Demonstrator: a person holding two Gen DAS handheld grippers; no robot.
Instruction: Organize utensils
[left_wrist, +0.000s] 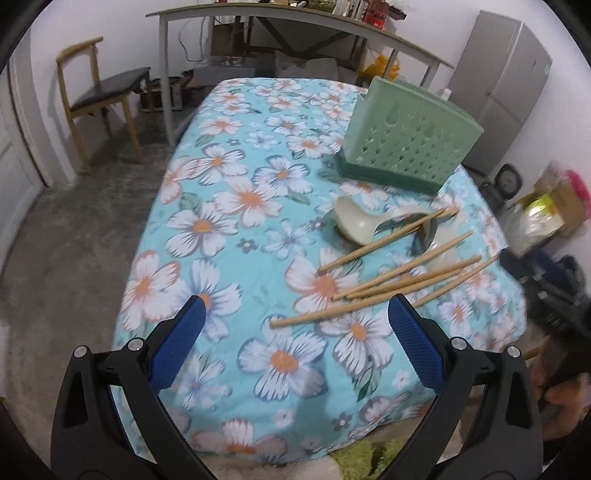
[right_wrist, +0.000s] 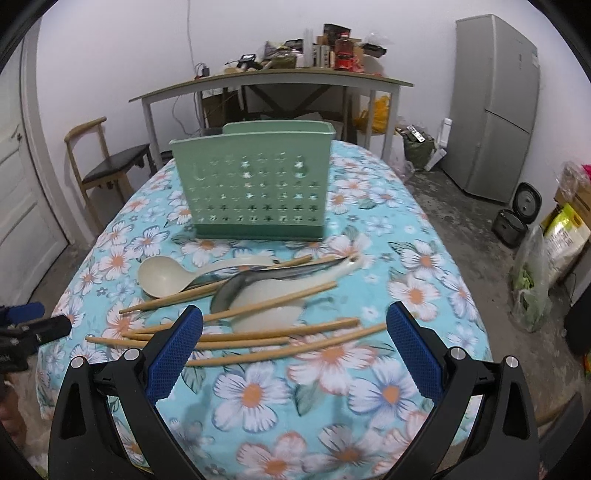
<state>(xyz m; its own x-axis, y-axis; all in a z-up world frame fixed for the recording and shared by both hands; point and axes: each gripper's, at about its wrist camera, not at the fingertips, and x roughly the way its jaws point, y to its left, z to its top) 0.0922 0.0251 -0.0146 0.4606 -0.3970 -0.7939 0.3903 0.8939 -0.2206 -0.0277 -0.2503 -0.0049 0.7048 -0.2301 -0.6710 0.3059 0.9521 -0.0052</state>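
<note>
My right gripper (right_wrist: 294, 325) and left gripper (left_wrist: 295, 314) hover spread wide, empty, over chopsticks (right_wrist: 236, 338) heaped mid-frame with spoons (right_wrist: 166, 277) below the green holder (right_wrist: 255, 184). Crossed sticks may scatter; apparently overlapping.

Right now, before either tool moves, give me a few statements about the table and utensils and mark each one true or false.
1. The green holder stands upright on the floral tablecloth. True.
2. The right tool is shut on a chopstick. False: its jaws stand wide open, holding nothing.
3. The chopsticks lie loose on the cloth in front of the holder. True.
4. The cream ladle stands inside the holder. False: it lies on the cloth among the chopsticks.
5. The left tool is open and empty. True.
</note>
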